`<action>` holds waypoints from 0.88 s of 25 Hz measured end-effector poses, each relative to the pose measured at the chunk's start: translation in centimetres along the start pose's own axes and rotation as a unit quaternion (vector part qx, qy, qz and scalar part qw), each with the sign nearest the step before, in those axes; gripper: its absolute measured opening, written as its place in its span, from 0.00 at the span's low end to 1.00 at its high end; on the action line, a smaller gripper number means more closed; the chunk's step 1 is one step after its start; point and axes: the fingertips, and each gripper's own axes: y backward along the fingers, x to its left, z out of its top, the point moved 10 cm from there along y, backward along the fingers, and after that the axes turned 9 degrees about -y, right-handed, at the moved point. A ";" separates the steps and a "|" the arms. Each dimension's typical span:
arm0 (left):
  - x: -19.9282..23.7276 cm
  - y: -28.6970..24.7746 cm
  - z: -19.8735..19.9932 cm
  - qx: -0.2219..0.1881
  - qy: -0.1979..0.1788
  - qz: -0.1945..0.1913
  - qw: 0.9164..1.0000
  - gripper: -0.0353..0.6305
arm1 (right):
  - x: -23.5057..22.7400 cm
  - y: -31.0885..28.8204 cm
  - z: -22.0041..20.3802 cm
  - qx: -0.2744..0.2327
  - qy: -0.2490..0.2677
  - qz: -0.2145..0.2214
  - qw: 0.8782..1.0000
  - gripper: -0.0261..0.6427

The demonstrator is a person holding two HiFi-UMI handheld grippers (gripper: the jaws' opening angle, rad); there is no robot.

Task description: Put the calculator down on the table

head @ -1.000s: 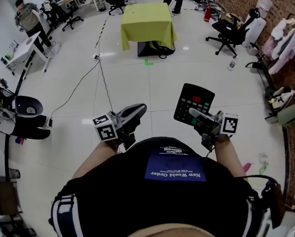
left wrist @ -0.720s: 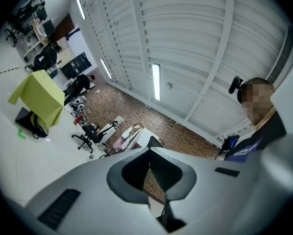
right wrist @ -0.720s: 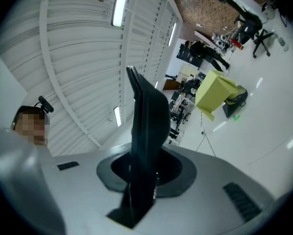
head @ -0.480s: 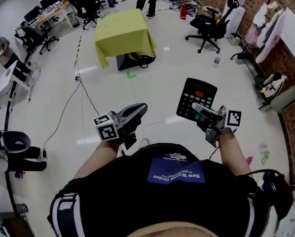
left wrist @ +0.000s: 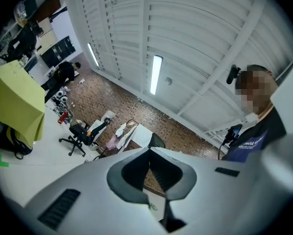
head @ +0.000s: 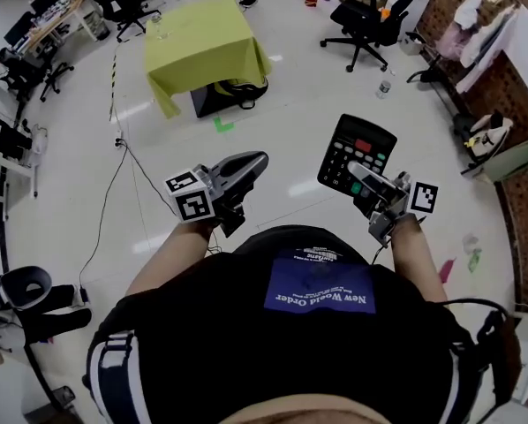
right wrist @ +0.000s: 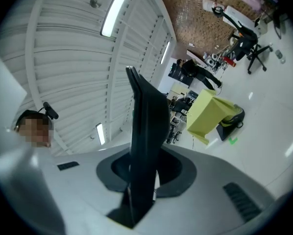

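Black, clamped by one edge in the fingers of the right gripper (head: 361,177), the calculator (head: 359,147) hung well short of the yellow desk (head: 202,42) at eleven o'clock and wanted laying flat there before release; the left gripper (head: 251,162) had its fingers pressed together on nothing.

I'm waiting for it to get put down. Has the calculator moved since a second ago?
Yes. In the head view the calculator, gripped in the right claw, now sits farther right of the yellow table.
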 end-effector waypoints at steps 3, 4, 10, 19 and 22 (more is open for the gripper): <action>-7.4 2.4 -0.5 0.015 0.010 -0.017 1.000 0.06 | 5.2 2.9 -6.4 -0.011 -0.011 -0.009 1.000 0.13; -9.3 4.2 -1.0 0.019 0.012 -0.023 0.999 0.06 | 6.5 3.2 -9.0 -0.014 -0.010 -0.013 1.000 0.13; -10.3 7.1 -1.4 0.017 0.006 -0.013 1.000 0.06 | 6.6 2.8 -10.8 -0.009 -0.003 -0.019 1.000 0.13; -7.3 3.1 1.3 -0.013 -0.018 0.043 0.999 0.06 | 3.8 0.4 -0.9 0.058 0.027 0.000 0.998 0.13; -4.9 3.5 1.2 -0.020 -0.004 0.048 0.999 0.06 | 1.8 -2.4 0.5 0.057 0.016 0.012 0.998 0.13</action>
